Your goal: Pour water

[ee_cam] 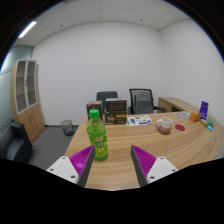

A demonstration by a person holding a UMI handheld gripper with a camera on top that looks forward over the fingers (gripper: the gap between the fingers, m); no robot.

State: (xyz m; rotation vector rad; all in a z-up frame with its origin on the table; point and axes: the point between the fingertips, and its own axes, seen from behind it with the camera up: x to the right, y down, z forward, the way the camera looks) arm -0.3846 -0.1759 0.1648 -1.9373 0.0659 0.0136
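We saw a green bottle (97, 138) with a yellow cap on the pale wood tabletop (112, 165) (the tool's (112, 163) pads were magenta).

Bright, even office light from a ceiling strip (27, 29) — strong fisheye curvature.

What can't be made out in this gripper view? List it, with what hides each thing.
- Green bottle: its base is hidden behind one of the fingers; label too small to read.
- Water level in the bottle: cannot tell through the green plastic.
- Where to pour: the white dish and the small things beyond it on the table are too small to identify.
- The open gripper holds nothing.
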